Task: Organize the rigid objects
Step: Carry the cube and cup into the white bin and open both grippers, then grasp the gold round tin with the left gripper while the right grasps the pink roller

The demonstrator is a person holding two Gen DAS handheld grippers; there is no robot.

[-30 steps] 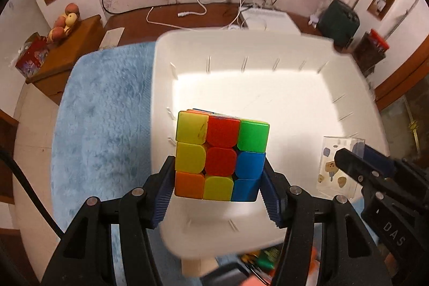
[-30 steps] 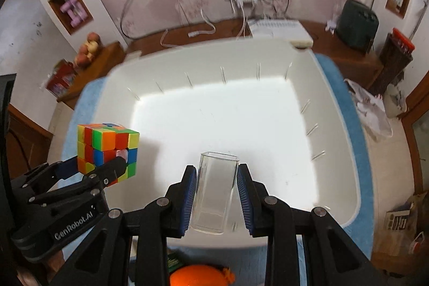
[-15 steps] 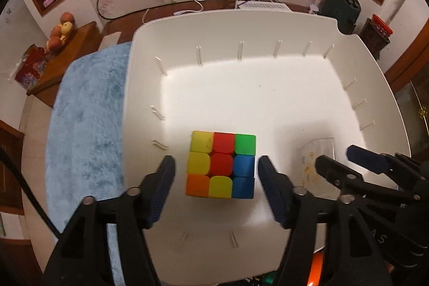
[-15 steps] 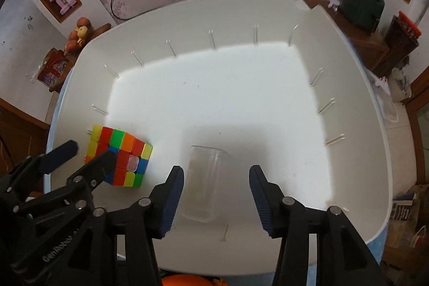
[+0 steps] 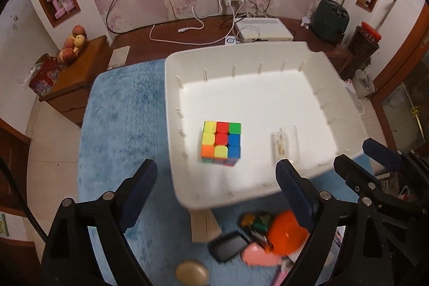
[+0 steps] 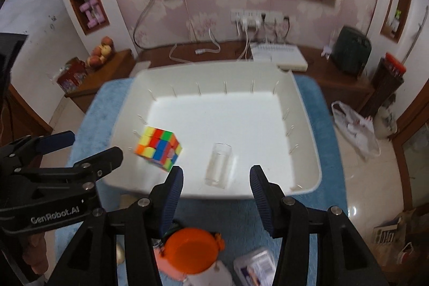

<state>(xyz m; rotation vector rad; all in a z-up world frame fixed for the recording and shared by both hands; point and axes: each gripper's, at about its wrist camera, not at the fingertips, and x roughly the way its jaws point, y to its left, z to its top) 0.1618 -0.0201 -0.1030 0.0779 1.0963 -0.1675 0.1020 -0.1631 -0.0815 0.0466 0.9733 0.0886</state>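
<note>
- Left wrist view: the left gripper (image 5: 215,188) is seen spread wide, jaws just opened further, with nothing pinched between the blue pads (image 5: 139,193). It's hanging above the near edge of the white bin (image 5: 171,103).
- The puzzle cube (image 5: 221,142) is sat flat on the bin floor, left of middle, clear of both pads and not touching the wall.
- A clear plastic box (image 5: 285,145) is stood upright to the cube's right, well apart from it, also on the bin floor.
- The bin is parked on a fluffy blue mat (image 5: 120,130). In front of it a jumble is visible: an orange lid (image 5: 287,231), a dark flat case (image 5: 229,245), something pink (image 5: 257,255) and a beige rounded thing (image 5: 191,272). Pretty blurry, so no more can be said about those.
- The right gripper (image 5: 375,160) is poking in from the right edge.
- Right wrist view: the right gripper (image 6: 215,193) is let go too, jaws just opened, and the clear plastic box (image 6: 218,169) is seen past the gap between the pads, untouched, standing in the white bin (image 6: 308,130).
- The puzzle cube (image 6: 158,152) is over to the left inside the bin, near the left wall.
- The left gripper (image 6: 88,149) is seen at the left edge, jaws apart, nothing held.
- An orange lid (image 6: 190,249) is lying on the blue mat (image 6: 241,219) below the pads.
</note>
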